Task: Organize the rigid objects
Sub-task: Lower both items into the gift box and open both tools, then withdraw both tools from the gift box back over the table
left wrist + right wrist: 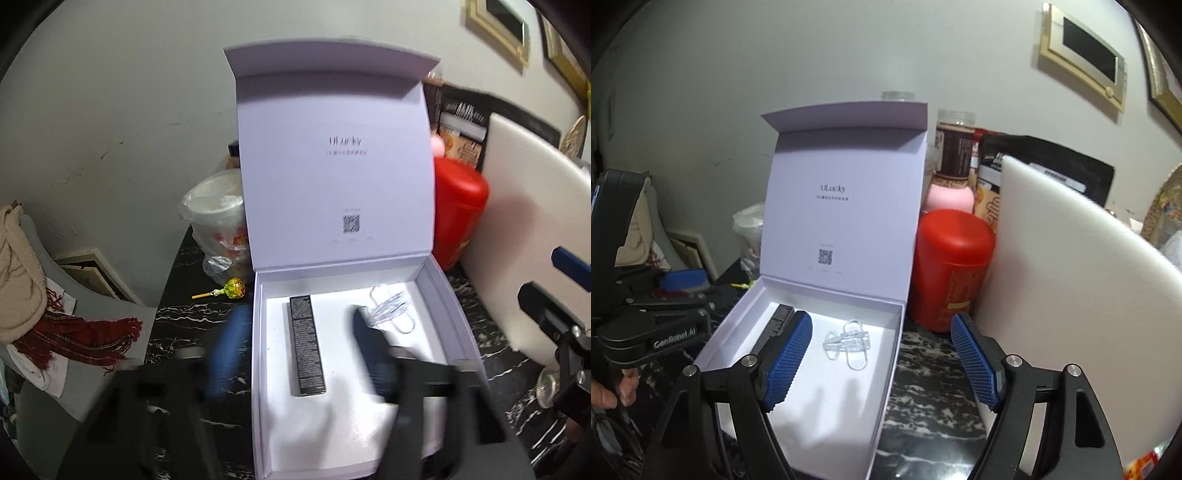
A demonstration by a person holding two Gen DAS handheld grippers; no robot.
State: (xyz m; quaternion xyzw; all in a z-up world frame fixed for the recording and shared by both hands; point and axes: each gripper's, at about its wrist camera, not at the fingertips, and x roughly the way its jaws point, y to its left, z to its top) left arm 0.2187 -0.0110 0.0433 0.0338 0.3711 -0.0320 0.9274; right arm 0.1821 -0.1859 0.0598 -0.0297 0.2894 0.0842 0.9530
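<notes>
The left gripper (299,343) has its blue-padded fingers (373,354) spread wide and motion-blurred, with nothing between the pads. One finger hangs over the dark marbled tabletop (184,321) just left of the box; the other hangs over the box interior. The right gripper (882,360) also has its fingers (786,362) spread and empty: its left pad sits above the box floor, its right pad above the tabletop, next to the red canister (951,266).

The white gift box (458,314) stands open on the tabletop, lid (332,177) upright at the far side. Inside it, a slim black carton (306,343) lies flat along the left part of the floor. A cluster of clear plastic clips (389,310) lies toward the far right part, apart from the carton.

Around the box:
- Left: a wrapped yellow lollipop (231,290) on the tabletop, and behind it a white cup in a plastic bag (218,221).
- Right: the red canister, close to the box wall, with a pink bottle (949,195) and a brown-labelled jar (955,147) behind it.
- Far right: a white foam board (1071,277) stands on edge close beside the right gripper's outer finger, blocking that side.
- A hand (613,387) shows at the left edge of the right wrist view.
</notes>
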